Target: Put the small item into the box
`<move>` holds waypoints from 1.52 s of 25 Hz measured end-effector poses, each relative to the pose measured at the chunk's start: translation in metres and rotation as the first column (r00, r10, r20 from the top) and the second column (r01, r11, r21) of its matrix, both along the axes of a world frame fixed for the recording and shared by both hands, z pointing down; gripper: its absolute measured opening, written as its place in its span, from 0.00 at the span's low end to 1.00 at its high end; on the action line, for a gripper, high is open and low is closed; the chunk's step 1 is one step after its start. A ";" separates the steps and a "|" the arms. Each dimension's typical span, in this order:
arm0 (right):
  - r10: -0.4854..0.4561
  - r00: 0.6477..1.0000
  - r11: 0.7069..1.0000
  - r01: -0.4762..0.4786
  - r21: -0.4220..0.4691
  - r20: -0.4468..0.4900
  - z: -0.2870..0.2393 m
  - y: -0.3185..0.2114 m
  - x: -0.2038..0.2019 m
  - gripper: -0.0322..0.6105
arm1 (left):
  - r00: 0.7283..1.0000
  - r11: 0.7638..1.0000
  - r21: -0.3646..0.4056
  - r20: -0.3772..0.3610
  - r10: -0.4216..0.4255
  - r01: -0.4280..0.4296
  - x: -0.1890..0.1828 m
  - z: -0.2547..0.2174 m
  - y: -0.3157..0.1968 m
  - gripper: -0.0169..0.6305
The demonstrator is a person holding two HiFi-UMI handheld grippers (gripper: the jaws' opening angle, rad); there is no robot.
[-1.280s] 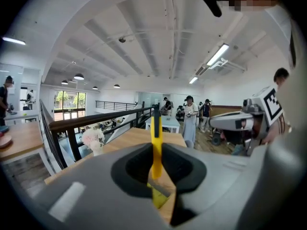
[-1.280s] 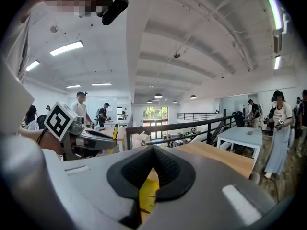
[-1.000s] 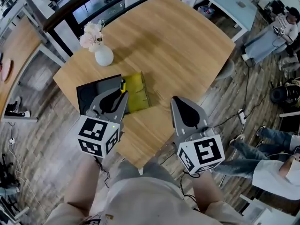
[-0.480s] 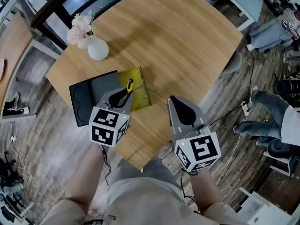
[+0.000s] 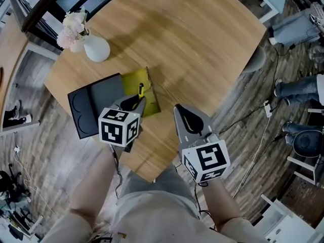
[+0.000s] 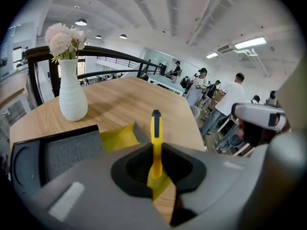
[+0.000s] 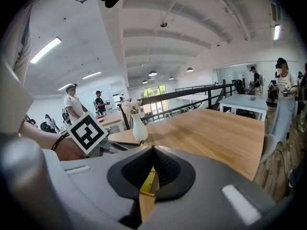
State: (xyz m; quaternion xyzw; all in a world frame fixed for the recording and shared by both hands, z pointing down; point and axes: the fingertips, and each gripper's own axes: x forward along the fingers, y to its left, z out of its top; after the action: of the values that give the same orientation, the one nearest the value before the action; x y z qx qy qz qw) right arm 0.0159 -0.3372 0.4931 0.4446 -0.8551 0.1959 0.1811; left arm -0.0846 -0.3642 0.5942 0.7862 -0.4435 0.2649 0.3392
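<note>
The small item (image 5: pixel 140 90) is a slim yellow tool with a black strip, and my left gripper (image 5: pixel 137 102) is shut on its lower end. In the left gripper view the item (image 6: pixel 155 134) stands upright out of the jaws. It hangs over the near part of the open yellow box (image 5: pixel 133 81), which lies flat on the round wooden table (image 5: pixel 202 49). My right gripper (image 5: pixel 178 110) hovers shut and empty to the right of the box, over the table's near edge. Through its closed jaws only a sliver of the yellow box (image 7: pixel 148 182) shows.
A black lid with grey foam (image 5: pixel 93 110) lies against the box's left side. A white vase (image 5: pixel 95 48) with pale flowers stands at the table's far left. Cables cross the floor on the right, and people (image 6: pixel 236 99) stand beyond the table.
My left gripper has carried the item a little to the right, from the box's left edge to over the box. The right gripper has barely shifted.
</note>
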 end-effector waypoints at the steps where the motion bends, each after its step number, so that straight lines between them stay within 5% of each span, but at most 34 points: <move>1: -0.002 1.000 1.000 0.002 -0.005 0.000 0.003 -0.001 0.002 0.05 | 1.000 1.000 -0.015 0.008 0.000 0.001 0.002 0.004 -0.001 0.10; 25: -0.013 0.996 0.993 0.023 -0.119 0.085 0.052 0.013 -0.001 0.05 | 0.996 0.966 -0.245 0.061 -0.068 0.081 0.019 0.077 -0.001 0.10; 38: -0.028 0.996 0.993 0.037 -0.114 0.079 0.049 0.015 0.002 0.05 | 0.970 0.963 -0.266 0.244 0.023 0.044 0.013 0.093 -0.005 0.11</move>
State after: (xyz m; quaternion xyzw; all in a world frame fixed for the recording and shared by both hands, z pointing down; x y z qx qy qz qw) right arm 0.0183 -0.3218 0.5425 0.4114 -0.8559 0.2590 0.1765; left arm -0.0720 -0.3696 0.6874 0.6916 -0.4460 0.4157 0.3873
